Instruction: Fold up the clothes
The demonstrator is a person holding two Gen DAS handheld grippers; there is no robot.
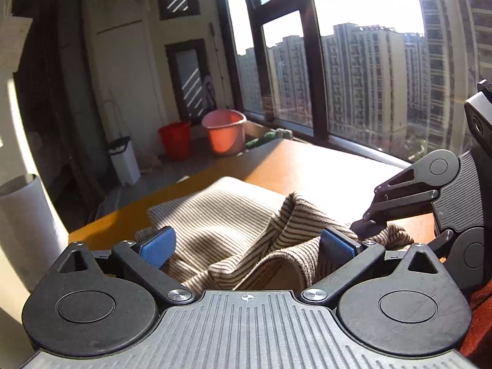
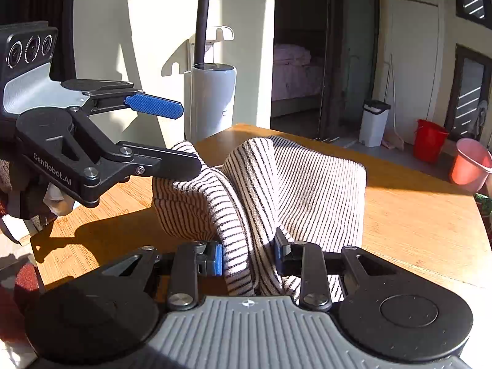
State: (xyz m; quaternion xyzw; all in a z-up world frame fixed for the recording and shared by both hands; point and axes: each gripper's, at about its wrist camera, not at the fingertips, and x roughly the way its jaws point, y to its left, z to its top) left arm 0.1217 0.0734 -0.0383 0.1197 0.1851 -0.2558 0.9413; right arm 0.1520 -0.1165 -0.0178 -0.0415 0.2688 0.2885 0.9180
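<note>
The right gripper (image 2: 248, 256) pinches the striped top (image 2: 307, 190); the left gripper (image 1: 246, 243) is spread wide, so the cloth could slip crooked on the bench (image 2: 415, 215)

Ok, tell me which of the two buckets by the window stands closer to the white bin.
The red bucket: smaller and darker, it stands next to the white bin. The pink bucket sits farther along, toward the window.

High-rise flat, enclosed sunlit balcony. Apartment towers (image 1: 363, 80) are seen through the big dark-framed window (image 1: 310, 61) at 12 to 2 o'clock. Red bucket (image 1: 174, 139), pink bucket (image 1: 226, 131) and white bin (image 1: 124, 160) are set on the floor at 10 o'clock. A bed (image 2: 292, 70) is glimpsed through a doorway.
</note>
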